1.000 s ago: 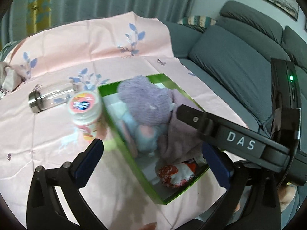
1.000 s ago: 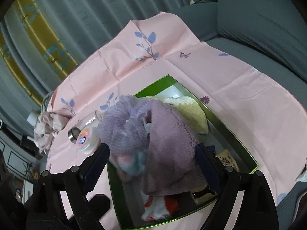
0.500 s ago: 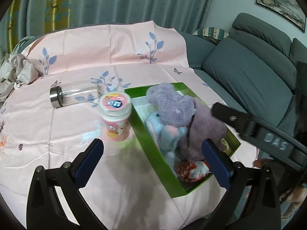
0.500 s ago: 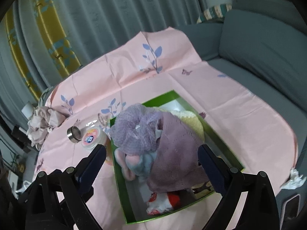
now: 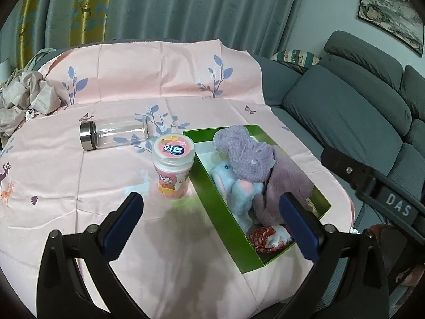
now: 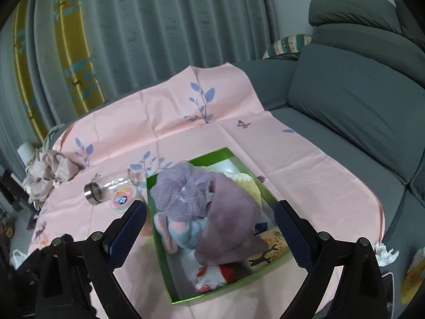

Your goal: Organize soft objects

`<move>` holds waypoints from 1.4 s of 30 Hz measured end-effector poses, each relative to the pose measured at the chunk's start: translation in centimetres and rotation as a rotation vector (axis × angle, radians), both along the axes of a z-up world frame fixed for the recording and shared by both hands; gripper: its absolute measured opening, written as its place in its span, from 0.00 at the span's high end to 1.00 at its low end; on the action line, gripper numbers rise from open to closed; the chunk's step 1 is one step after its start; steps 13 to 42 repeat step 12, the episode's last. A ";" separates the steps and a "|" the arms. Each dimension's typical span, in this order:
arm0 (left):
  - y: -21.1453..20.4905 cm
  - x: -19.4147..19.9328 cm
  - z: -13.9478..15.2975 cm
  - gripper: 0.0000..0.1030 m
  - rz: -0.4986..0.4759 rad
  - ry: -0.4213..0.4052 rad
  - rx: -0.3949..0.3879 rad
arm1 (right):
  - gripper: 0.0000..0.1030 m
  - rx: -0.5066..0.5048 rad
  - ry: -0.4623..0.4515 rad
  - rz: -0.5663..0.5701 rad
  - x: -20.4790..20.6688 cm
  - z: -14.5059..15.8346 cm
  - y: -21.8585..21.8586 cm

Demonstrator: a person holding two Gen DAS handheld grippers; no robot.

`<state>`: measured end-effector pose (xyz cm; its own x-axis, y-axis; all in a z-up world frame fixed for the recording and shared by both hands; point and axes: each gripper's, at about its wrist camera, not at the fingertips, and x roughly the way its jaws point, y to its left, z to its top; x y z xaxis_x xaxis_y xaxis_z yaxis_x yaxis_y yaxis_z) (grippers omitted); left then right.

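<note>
Right gripper [image 6: 209,228] hangs above green box [image 6: 239,159], jaws just opened wide, nothing between them. Left gripper [image 5: 212,220] likewise spread, empty. Mesh pouf [image 6: 180,194], mauve towel [image 6: 231,228], plush toy [image 6: 183,234] piled inside box, apparently sorted; hard jar [image 5: 174,167], bottle [image 5: 114,133] left outside.

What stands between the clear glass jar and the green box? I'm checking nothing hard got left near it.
The pink-lidded snack tub stands upright between the glass jar and the green box, clearest in the left wrist view.

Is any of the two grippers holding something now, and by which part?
Nothing is held. The left gripper and the right gripper are both open and empty, above the green box.
</note>
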<state>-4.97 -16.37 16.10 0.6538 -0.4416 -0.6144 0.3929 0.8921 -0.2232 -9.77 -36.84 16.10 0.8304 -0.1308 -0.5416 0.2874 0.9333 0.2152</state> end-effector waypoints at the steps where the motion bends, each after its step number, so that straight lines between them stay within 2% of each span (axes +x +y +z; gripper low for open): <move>1: 0.1 -0.1 0.1 0.01 -0.003 0.000 -0.006 | 0.06 -0.001 0.002 -0.004 0.0 0.0 0.0; 10: 0.7 -0.6 0.3 0.01 -0.029 -0.001 -0.033 | 0.06 -0.025 -0.001 0.000 -0.2 0.2 0.5; 42: 0.7 -0.7 0.5 0.01 -0.032 -0.005 -0.031 | 0.06 -0.030 -0.003 0.002 -0.2 0.4 0.8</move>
